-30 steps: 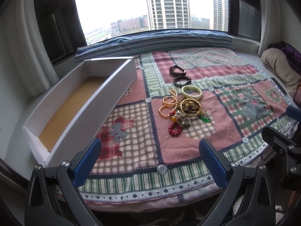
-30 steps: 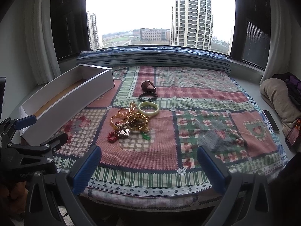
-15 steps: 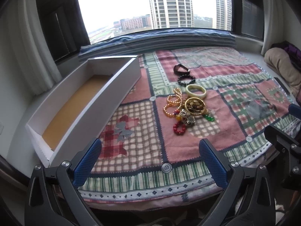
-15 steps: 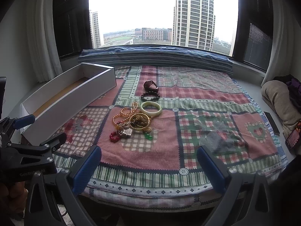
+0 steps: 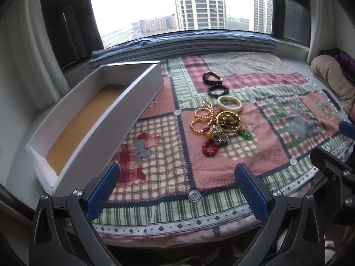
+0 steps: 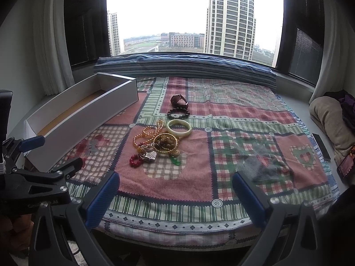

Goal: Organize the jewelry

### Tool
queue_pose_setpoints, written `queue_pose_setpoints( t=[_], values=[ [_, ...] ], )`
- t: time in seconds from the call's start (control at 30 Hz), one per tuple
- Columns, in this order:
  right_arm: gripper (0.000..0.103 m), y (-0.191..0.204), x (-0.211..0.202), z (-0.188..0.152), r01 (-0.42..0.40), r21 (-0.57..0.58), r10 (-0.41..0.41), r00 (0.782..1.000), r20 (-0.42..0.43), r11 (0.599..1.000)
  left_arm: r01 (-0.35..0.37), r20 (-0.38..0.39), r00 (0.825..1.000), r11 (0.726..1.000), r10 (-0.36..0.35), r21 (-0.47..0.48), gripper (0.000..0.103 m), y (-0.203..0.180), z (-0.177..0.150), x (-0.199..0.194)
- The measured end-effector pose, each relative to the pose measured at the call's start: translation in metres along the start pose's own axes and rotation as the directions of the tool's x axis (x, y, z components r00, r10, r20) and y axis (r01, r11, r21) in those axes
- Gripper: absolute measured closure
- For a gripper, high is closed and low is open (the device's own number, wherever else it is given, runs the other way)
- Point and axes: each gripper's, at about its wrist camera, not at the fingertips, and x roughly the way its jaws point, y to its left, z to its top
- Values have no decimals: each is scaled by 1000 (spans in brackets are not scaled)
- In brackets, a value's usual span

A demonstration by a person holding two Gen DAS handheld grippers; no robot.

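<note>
A pile of jewelry [image 5: 218, 125] [image 6: 160, 143] lies on the plaid cloth: a pale green bangle [image 5: 229, 103] [image 6: 178, 127], a gold bangle [image 5: 228, 120], an orange bead string [image 5: 200, 119], a red bead bracelet [image 5: 209, 149] [image 6: 135, 161], a black bead bracelet [image 5: 217, 90] and a dark red one [image 5: 212, 77]. A long white box [image 5: 88, 119] [image 6: 73, 119] with a brown floor stands empty at the left. My left gripper [image 5: 177, 190] and right gripper [image 6: 176, 196] are open and empty, over the cloth's near edge, short of the pile.
The plaid cloth [image 5: 277, 102] covers a window-seat platform. A folded blue blanket [image 6: 184, 64] runs along the window. A beige bundle [image 6: 328, 119], a dark remote [image 6: 320, 146] and a phone [image 6: 346, 166] lie at the right. Curtains hang at both sides.
Both grippers have moved slightly forward and the view has shifted a little; the jewelry and box have not moved. Both stay open.
</note>
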Motion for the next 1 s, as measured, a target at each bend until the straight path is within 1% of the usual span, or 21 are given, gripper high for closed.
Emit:
queue_pose_setpoints(
  t=[0.3, 0.5, 0.57, 0.63, 0.7, 0.8, 0.9, 1.0],
  values=[
    [0, 5, 5, 1, -1, -8, 1, 1000, -15, 1000, 3, -15, 1000, 1000, -3, -18, 0, 7, -2, 7],
    [0, 8, 9, 2, -5, -14, 4, 1000, -19, 1000, 37, -21, 999, 999, -38, -35, 0, 12, -3, 12],
    [0, 9, 8, 2, -9, -10, 9, 1000, -14, 1000, 37, -12, 999, 999, -37, -22, 0, 13, -5, 12],
    [0, 8, 6, 2, -4, -9, 4, 1000, -1, 1000, 20, -7, 1000, 1000, -20, 0, 0, 12, -7, 13],
    [0, 6, 8, 4, 1, -7, -1, 1000, 3, 1000, 17, -18, 1000, 1000, -17, 11, 0, 12, -10, 15],
    [0, 2, 12, 3, -1, 7, 1, 1000, -6, 1000, 39, -29, 999, 999, -38, 7, 0, 13, -12, 18],
    [0, -1, 13, 2, -3, 13, 3, 1000, -10, 1000, 65, -17, 998, 998, -65, -1, 0, 14, -11, 16],
    [0, -4, 13, 1, -3, 17, 3, 1000, -5, 1000, 96, -6, 995, 995, -96, 12, 0, 10, -8, 15]
  ],
)
